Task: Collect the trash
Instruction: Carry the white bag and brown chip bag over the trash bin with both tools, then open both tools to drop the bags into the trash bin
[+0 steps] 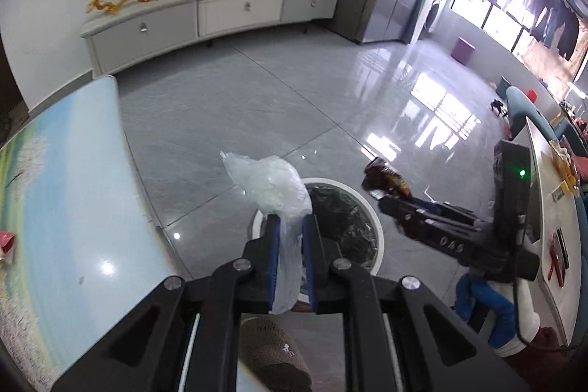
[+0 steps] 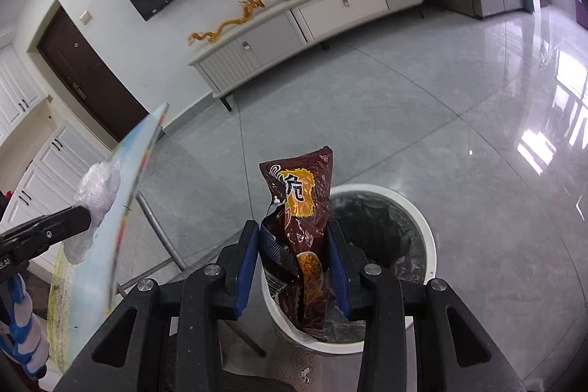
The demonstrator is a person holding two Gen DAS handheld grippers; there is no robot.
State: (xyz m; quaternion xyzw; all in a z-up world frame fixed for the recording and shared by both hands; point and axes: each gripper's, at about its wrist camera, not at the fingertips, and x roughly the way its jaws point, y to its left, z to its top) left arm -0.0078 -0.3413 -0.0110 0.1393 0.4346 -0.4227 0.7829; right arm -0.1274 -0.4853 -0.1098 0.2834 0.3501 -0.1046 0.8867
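My left gripper (image 1: pixel 290 226) is shut on a crumpled clear plastic bag (image 1: pixel 270 190), held just above the near rim of a white round trash bin (image 1: pixel 378 234) lined with a dark bag. The right gripper (image 2: pixel 292 237) is shut on a dark red snack wrapper (image 2: pixel 305 204) with yellow print, which stands upright over the near edge of the same bin (image 2: pixel 430 237). In the left wrist view the right gripper (image 1: pixel 389 204) and its wrapper (image 1: pixel 386 180) hover to the right of the bin. The right wrist view shows the left gripper's finger (image 2: pixel 70 219) and the clear bag (image 2: pixel 97 190) at far left.
A glossy table top (image 1: pixel 66 179) with a sky print lies left of the bin, and its metal leg (image 2: pixel 161 237) reaches the floor. A second table (image 1: pixel 544 201) with small items stands right. A low white TV cabinet (image 1: pixel 205 17) lines the far wall. A brown slipper (image 1: pixel 272 355) is below.
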